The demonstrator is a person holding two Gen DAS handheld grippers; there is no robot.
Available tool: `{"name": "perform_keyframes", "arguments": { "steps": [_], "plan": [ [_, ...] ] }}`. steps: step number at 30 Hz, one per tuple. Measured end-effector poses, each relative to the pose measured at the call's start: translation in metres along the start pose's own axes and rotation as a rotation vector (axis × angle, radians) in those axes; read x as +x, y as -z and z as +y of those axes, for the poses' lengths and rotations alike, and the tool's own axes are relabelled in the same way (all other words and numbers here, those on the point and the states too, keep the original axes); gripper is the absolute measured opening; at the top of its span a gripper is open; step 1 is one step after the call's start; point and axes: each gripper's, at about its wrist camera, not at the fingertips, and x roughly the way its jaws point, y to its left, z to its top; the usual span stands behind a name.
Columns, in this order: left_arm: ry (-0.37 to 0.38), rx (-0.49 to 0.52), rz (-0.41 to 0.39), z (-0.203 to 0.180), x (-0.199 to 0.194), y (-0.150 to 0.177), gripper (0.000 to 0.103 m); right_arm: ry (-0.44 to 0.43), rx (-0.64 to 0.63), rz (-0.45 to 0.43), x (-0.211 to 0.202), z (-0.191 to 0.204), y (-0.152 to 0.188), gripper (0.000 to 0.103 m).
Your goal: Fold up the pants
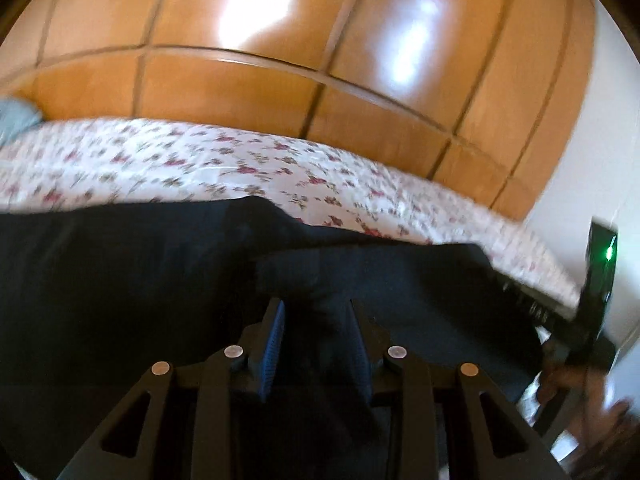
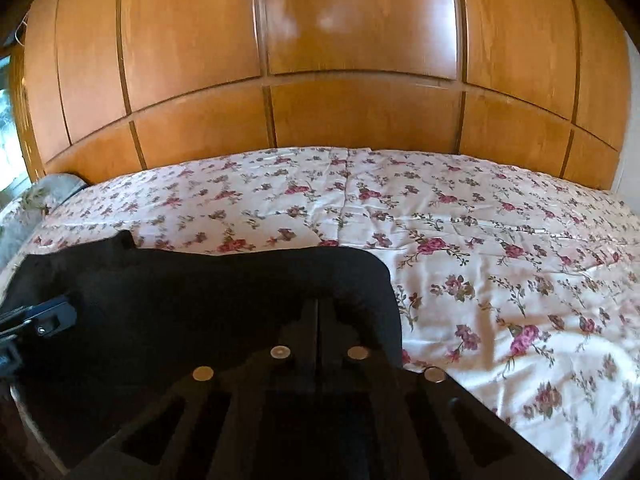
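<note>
Black pants [image 1: 140,272] lie across the near side of a bed with a floral sheet [image 1: 200,164]. My left gripper [image 1: 316,312] has its blue-padded fingers [image 1: 274,344] pinched on a bunched fold of the pants. In the right wrist view the pants [image 2: 200,292] fill the lower left, over the floral sheet [image 2: 500,260]. My right gripper [image 2: 318,308] has its jaws pressed together with the dark cloth around the tips. The left gripper shows at the left edge of the right wrist view [image 2: 44,316]; the right gripper body shows at the right of the left wrist view [image 1: 592,300].
A glossy wooden wardrobe [image 2: 360,80] stands behind the bed. A grey-blue pillow [image 2: 44,196] lies at the bed's far left. A white wall [image 1: 600,140] is to the right. The sheet's right half is bare.
</note>
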Motion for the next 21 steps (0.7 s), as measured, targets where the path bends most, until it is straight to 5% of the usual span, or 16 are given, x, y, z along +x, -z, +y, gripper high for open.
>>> {"name": "perform_keyframes", "arguments": {
  "steps": [2,3,10,15,21],
  "plan": [
    [-0.054,-0.068,-0.036,0.014,-0.022,0.003,0.040,-0.036,0.020,-0.029,-0.015,0.008,0.002,0.032],
    [-0.072,-0.092,-0.054,0.021,-0.031,0.004,0.043,-0.063,0.008,-0.051,-0.025,0.018,0.004,0.034],
    [-0.218,-0.305,-0.163,0.082,-0.094,0.019,0.048,-0.232,-0.167,-0.016,-0.048,0.080,0.036,0.035],
    [-0.306,-0.471,-0.221,0.114,-0.127,0.033,0.053,-0.250,-0.155,0.066,-0.034,0.085,0.057,0.035],
    [-0.408,-0.635,-0.254,0.148,-0.159,0.056,0.054,-0.267,-0.131,0.056,-0.036,0.081,0.062,0.035]
  ]
}}
